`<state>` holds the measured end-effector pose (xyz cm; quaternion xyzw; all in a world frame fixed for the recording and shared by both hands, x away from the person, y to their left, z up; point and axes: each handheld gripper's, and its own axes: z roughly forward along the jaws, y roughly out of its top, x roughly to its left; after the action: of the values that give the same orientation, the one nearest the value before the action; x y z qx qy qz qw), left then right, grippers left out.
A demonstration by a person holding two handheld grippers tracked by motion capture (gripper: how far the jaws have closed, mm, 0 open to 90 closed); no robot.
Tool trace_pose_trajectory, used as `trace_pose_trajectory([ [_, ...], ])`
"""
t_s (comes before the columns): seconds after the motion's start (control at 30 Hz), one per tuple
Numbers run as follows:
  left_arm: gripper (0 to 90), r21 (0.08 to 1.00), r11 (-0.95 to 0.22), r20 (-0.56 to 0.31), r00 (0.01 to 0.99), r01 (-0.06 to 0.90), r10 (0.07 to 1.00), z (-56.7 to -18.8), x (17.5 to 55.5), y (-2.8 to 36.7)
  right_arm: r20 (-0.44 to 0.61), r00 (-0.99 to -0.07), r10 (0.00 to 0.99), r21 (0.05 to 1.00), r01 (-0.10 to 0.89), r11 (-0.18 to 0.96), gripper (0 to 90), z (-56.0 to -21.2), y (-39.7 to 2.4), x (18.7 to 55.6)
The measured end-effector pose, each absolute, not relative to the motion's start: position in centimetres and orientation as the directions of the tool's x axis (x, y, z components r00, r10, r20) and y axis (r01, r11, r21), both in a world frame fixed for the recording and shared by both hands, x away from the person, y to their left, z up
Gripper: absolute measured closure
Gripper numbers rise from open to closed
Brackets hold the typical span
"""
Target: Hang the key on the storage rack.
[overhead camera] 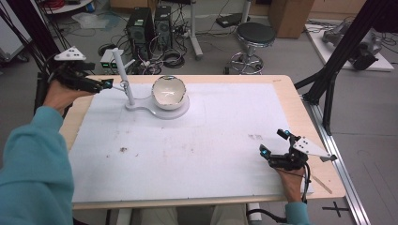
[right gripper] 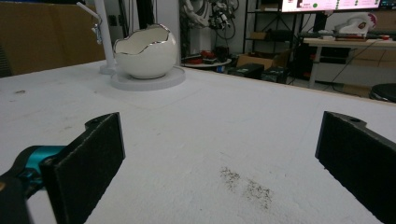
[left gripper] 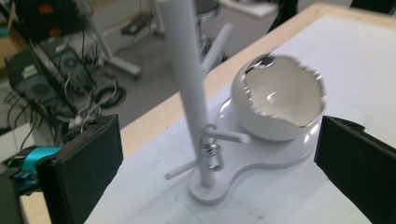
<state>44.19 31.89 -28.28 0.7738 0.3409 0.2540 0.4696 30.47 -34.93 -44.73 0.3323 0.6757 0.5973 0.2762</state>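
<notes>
My left gripper (overhead camera: 105, 84) sits at the far left of the table (overhead camera: 281, 93), just beside the white stand (left gripper: 196, 93). Its jaws are spread wide with nothing between them; I see the stand's post and the small metal clasp (left gripper: 212, 156) hanging from one of its pegs in the gap ahead, untouched. The clasp dangles low on the post, close above the stand's flat base. To the right of the post, on the same base, sits the white egg-shaped bowl (overhead camera: 168, 92) with a jagged silver rim, tipped so its opening faces me.

My right gripper (overhead camera: 274, 145) rests at the near right of the table, well apart from the stand. Its jaws also stand wide apart and hold nothing; from its own camera I see only bare white mat (right gripper: 210, 140) between them, with a dark smudge (right gripper: 247, 186) on it, and the bowl far off to the left.
</notes>
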Motion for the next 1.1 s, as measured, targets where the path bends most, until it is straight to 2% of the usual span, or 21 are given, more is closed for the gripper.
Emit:
trace_pose_trajectory([
  [0.1, 1.6, 0.933, -0.263, 0.045, 0.646, 0.245, 0.762, -28.4, 41.6, 32.1, 0.028, -0.627, 0.779, 0.99, 0.124, 0.063, 0.6, -44.7, -34.9, 30.5],
  [0.3, 1.6, 0.964, -0.21, 0.043, 0.684, 0.163, 0.728, -29.9, 36.9, 31.3, 0.024, -0.626, 0.779, 0.991, 0.118, 0.065, 0.6, -44.7, -34.9, 30.5],
  [0.47, 1.6, 0.98, -0.153, 0.021, 0.7, 0.127, 0.714, -33.0, 34.0, 30.4, 0.033, -0.627, 0.778, 0.99, 0.125, 0.059, 0.6, -44.7, -34.9, 30.5],
  [0.77, 1.6, 0.991, -0.037, -0.063, 0.678, 0.132, 0.733, -40.2, 30.7, 29.5, 0.03, -0.627, 0.779, 0.991, 0.123, 0.061, 0.6, -44.7, -34.9, 30.5],
  [1.1, 1.7, 0.995, 0.044, -0.091, 0.65, 0.088, 0.754, -44.3, 27.9, 29.2, 0.023, -0.625, 0.781, 0.991, 0.119, 0.065, 0.6, -44.7, -34.9, 30.5],
])
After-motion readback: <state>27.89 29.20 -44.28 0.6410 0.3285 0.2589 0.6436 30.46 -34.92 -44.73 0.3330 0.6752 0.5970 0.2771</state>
